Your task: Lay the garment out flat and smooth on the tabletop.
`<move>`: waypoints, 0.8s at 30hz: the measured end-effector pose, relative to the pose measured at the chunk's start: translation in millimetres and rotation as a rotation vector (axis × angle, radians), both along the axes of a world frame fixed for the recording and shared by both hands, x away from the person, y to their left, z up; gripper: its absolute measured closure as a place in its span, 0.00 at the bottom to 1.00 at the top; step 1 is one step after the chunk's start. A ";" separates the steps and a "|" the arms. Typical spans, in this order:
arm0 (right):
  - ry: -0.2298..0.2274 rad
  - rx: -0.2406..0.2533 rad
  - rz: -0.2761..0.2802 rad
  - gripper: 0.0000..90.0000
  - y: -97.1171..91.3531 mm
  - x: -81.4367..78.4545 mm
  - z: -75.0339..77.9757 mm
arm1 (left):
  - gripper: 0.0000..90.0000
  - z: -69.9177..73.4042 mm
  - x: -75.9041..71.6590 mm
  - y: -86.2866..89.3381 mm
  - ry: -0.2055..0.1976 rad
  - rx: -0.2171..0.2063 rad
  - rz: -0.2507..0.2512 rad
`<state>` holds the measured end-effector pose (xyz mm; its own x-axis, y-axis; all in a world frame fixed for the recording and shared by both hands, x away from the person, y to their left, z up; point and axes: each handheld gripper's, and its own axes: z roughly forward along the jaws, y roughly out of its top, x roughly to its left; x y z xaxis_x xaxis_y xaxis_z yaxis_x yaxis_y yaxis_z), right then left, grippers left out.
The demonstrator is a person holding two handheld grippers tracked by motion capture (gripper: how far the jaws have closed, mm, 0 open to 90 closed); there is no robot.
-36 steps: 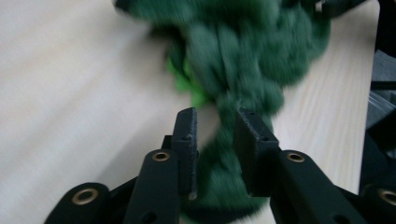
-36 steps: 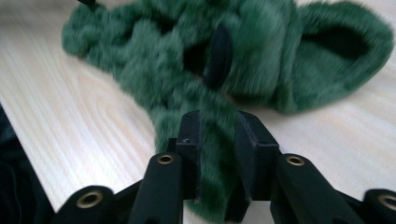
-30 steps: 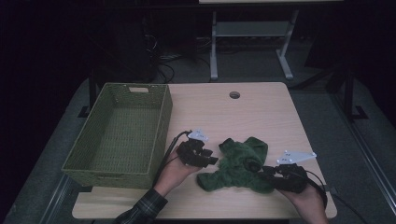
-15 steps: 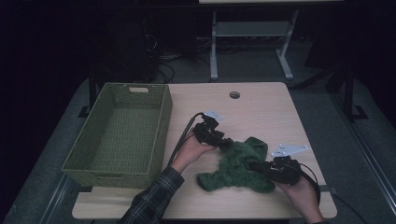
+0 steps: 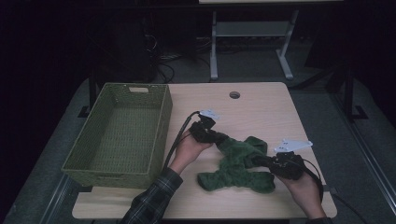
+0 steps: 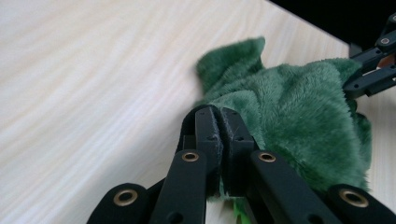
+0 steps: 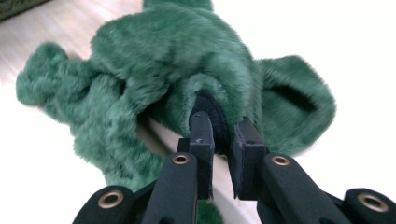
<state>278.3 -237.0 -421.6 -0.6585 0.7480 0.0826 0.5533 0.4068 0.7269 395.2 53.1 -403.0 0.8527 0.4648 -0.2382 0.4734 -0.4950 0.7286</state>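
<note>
A green plush cloth (image 5: 238,163) lies crumpled on the wooden table (image 5: 261,112), in front of the person. My left gripper (image 5: 223,138) is at the cloth's far left end. In the left gripper view its jaws (image 6: 219,121) have just closed together, with the cloth's (image 6: 289,107) edge pinched low between them. My right gripper (image 5: 259,161) has also been closing and holds the cloth's right side. In the right gripper view its jaws (image 7: 222,130) clamp a dark hem of the cloth (image 7: 154,51). The right gripper's black jaws (image 6: 373,70) show beyond the cloth.
A green woven basket (image 5: 166,112), empty, stands on the table's left side next to the left hand. A round cable hole (image 5: 234,94) sits near the table's far edge. Dark floor, cables and a metal stand lie beyond.
The left hand has moved away from the person and slightly right, to the cloth's far end. The cloth has gone from a bunched heap to a longer, stretched shape. The right hand has barely moved.
</note>
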 end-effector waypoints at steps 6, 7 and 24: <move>-0.068 -0.018 -0.009 0.90 2.5 11.8 17.5 | 0.97 15.8 -15.8 35.0 -0.023 -0.043 0.114; -0.079 -0.024 -0.008 0.90 3.6 14.8 19.6 | 0.97 16.4 -19.5 39.2 -0.024 -0.040 0.124; 0.102 -0.083 0.024 0.88 23.1 60.4 -28.1 | 0.96 -51.1 -58.9 44.0 0.135 0.098 0.096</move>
